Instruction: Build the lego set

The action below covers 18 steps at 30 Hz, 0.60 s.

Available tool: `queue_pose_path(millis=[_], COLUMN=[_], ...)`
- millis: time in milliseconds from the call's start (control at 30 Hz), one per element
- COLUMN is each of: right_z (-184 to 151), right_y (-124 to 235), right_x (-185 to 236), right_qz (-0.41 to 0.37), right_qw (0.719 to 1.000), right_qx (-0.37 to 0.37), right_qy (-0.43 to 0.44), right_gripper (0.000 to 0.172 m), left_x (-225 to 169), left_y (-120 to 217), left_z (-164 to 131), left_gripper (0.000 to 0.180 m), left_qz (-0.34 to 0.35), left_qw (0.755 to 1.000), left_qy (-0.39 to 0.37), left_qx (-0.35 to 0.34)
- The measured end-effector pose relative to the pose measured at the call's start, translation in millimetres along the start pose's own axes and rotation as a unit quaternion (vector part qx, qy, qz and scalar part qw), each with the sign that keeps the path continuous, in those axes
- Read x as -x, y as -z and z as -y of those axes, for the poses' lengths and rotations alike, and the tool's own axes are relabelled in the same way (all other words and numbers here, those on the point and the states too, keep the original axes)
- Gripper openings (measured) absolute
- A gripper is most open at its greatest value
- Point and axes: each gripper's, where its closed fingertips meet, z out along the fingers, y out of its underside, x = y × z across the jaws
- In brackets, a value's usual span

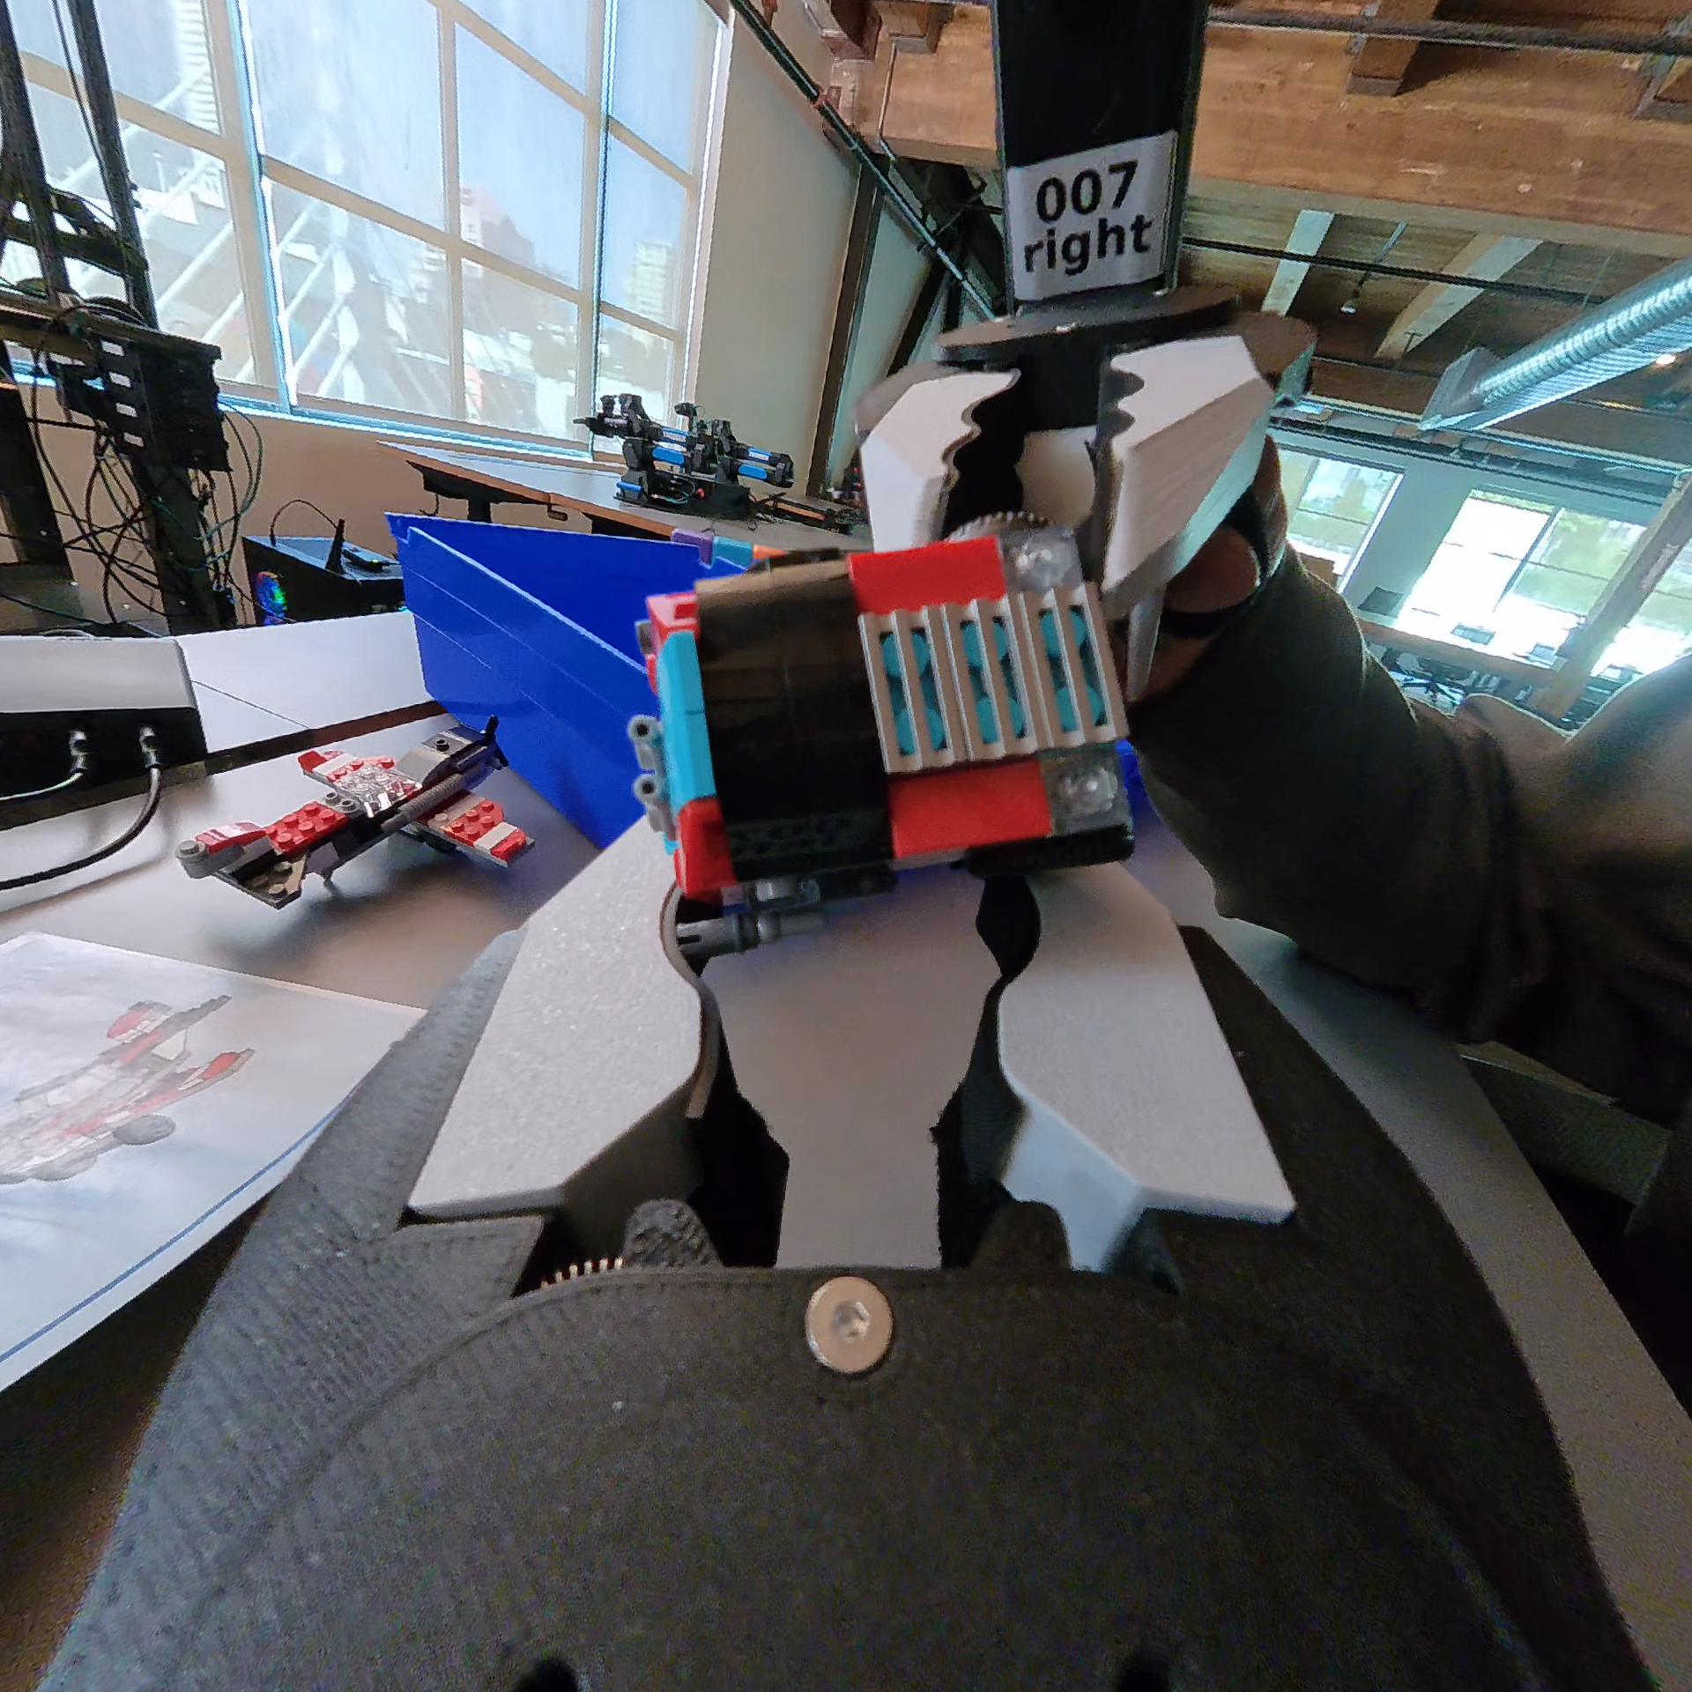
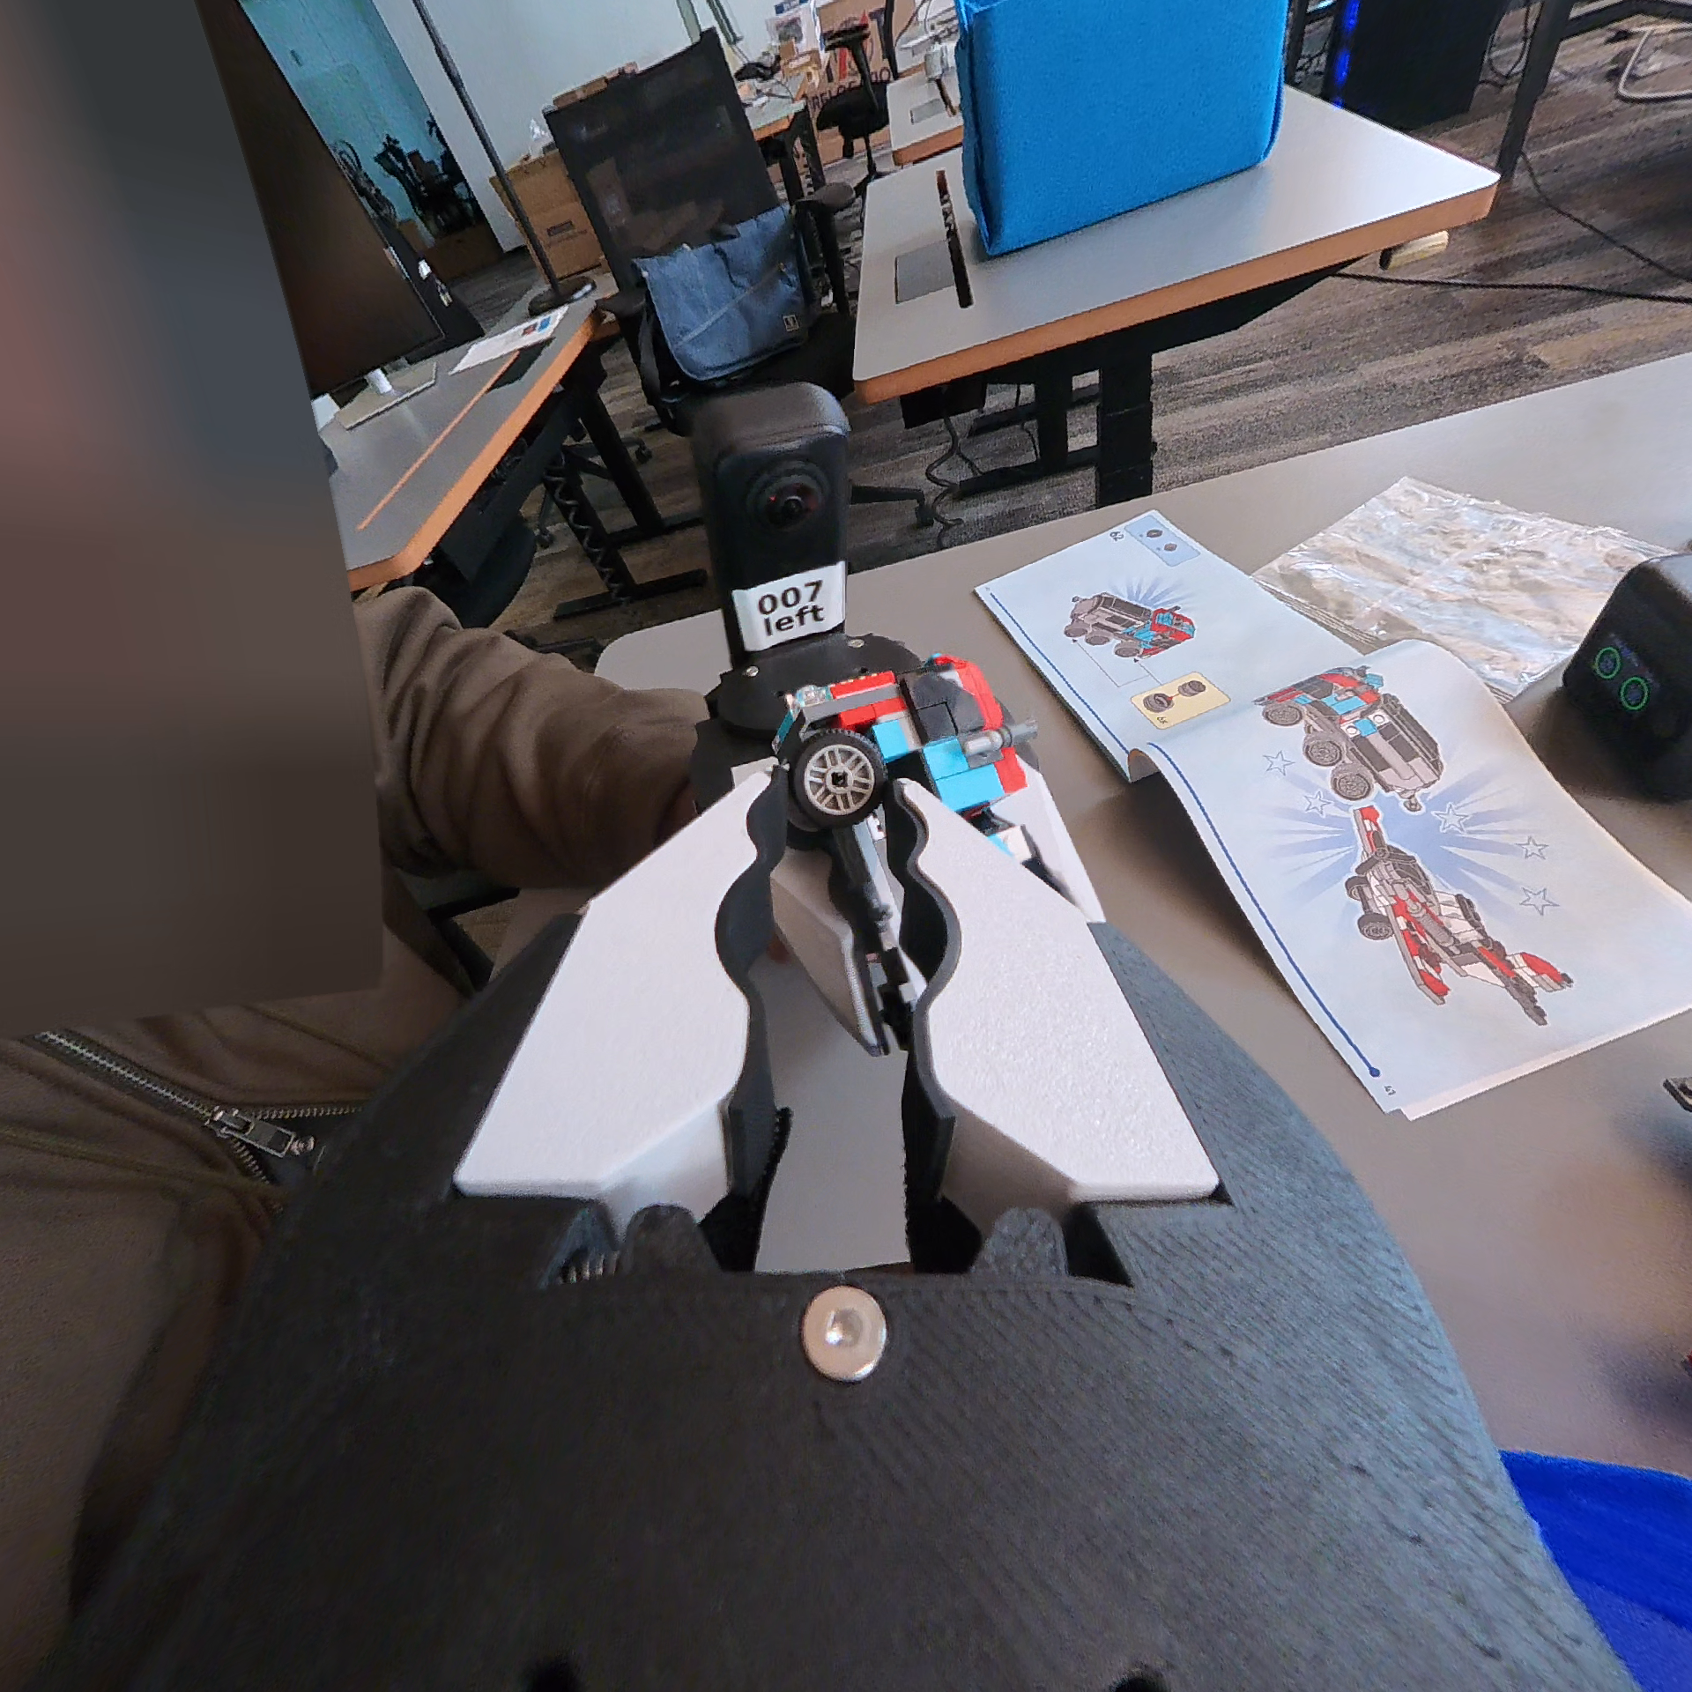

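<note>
My left gripper [image 1: 879, 893] is shut on a brick-built truck cab [image 1: 824, 723] in black, red and teal with a grey grille, and holds it above the table. In the right wrist view the cab [image 2: 952, 732] sits between the left gripper's white fingers [image 2: 1053, 824]. My right gripper [image 2: 838, 806] is shut on a small wheel [image 2: 838, 774] with a grey rim and black tyre, held against the cab's side. In the left wrist view the right gripper [image 1: 1035, 549] comes in from above, and only the wheel's edge [image 1: 1007, 529] shows behind the cab.
A blue bin [image 1: 531, 659] stands behind the cab. A red and white brick plane [image 1: 366, 806] lies on the table to the left. An open instruction booklet [image 2: 1328, 824], a clear plastic bag [image 2: 1465, 568] and a black device [image 2: 1639, 677] lie to the right. A person's sleeve [image 2: 513, 751] is close by. Spacing between my two grippers at the tips: around 6 cm.
</note>
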Motion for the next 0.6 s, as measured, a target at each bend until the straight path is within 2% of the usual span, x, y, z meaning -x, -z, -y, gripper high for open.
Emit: queue_pose_path(millis=[267, 600], right_z=[0, 1], right_y=[1, 7], right_x=[1, 5], right_qz=[-0.006, 0.011], right_qw=[1.0, 1.0], right_qx=[0.011, 0.01], right_qy=[0.009, 0.003], right_gripper=[0.021, 0.021], left_x=[-13, -10], left_y=[-4, -2], left_z=[-4, 0], left_gripper=[0.056, 0.056], left_qz=[-0.033, -0.03], left_qw=[0.999, 0.999], left_qy=[-0.002, 0.012], left_qx=[0.006, -0.004])
